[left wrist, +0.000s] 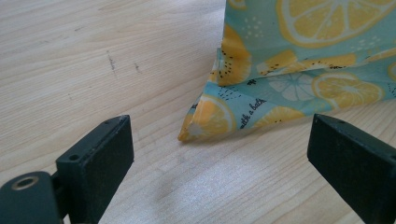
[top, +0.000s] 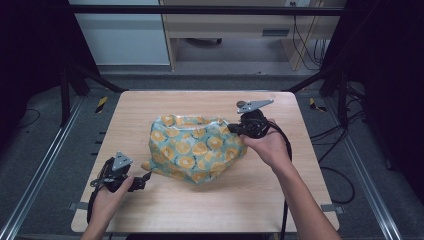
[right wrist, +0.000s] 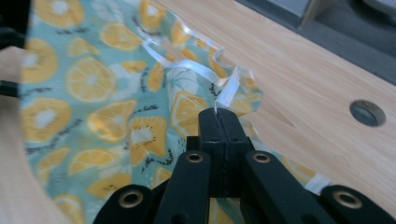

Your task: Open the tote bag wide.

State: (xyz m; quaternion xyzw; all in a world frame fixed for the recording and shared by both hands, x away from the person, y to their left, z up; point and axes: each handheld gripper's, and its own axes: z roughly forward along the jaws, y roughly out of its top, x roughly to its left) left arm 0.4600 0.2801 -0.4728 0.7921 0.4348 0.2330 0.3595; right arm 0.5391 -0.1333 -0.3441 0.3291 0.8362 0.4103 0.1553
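A crumpled plastic bag [top: 196, 148] printed with orange and lemon slices on teal lies in the middle of the wooden table [top: 140, 107]. My right gripper [top: 234, 129] is at the bag's right edge, jaws shut on the bag's rim [right wrist: 223, 95], with the thin clear edge sticking up between the fingertips. My left gripper [top: 145, 177] rests low at the table's front left, jaws wide open, just short of the bag's near corner [left wrist: 198, 122]. That corner lies flat on the wood, between and beyond the two pads [left wrist: 100, 158].
A round hole [right wrist: 367, 112] sits in the tabletop near the far right corner. Black frame posts stand at both sides of the table, and cables trail on the floor to the right. A cabinet [top: 235, 22] stands beyond the far edge.
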